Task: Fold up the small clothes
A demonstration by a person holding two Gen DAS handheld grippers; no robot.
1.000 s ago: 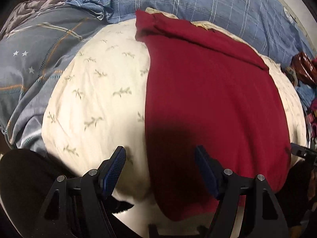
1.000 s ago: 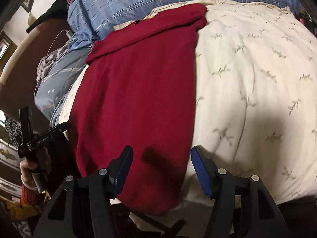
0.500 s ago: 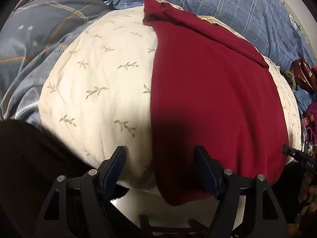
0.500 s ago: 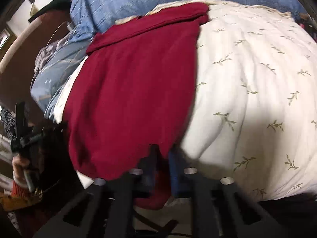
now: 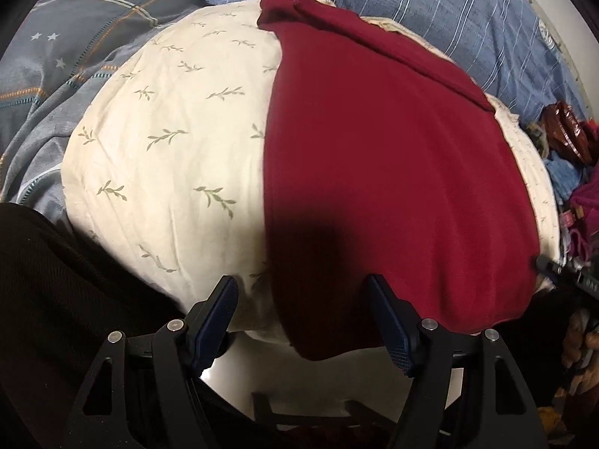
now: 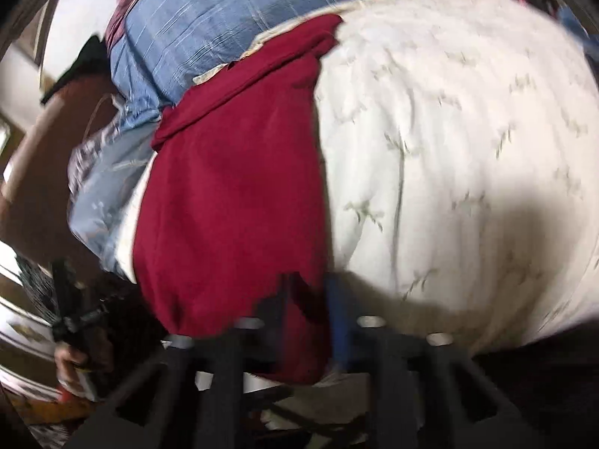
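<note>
A dark red garment point(image 5: 393, 172) lies spread flat over a cream cushion point(image 5: 168, 142) printed with small green sprigs, on a bed covered in blue checked bedding point(image 5: 430, 11). The garment covers the right part of the cushion in the left wrist view, its far edge folded into a thick band near the bedding and its near edge hanging over the cushion's front.

The left gripper point(image 5: 305, 320) hovers at that near edge with its jaws wide apart (blue pads point(image 5: 217, 321) showing on the inner faces), the left finger over bare cushion and the right finger over red cloth. Nothing sits between them. A grey quilt with stars point(image 5: 56, 60) lies to the left of the cushion, and a heap of mixed clothes point(image 5: 569, 157) sits at the far right.

In the blurred right wrist view, the right gripper point(image 6: 310, 318) has its jaws drawn narrow on the garment's point(image 6: 232, 194) near right corner, where the red hem is bunched and hangs down between the fingers. The cushion point(image 6: 468, 131) fills the right side of that view, with the blue bedding point(image 6: 232, 18) behind. At lower left, the person's hand point(image 6: 75, 363) grips the handle of the other gripper beside the bed.
</note>
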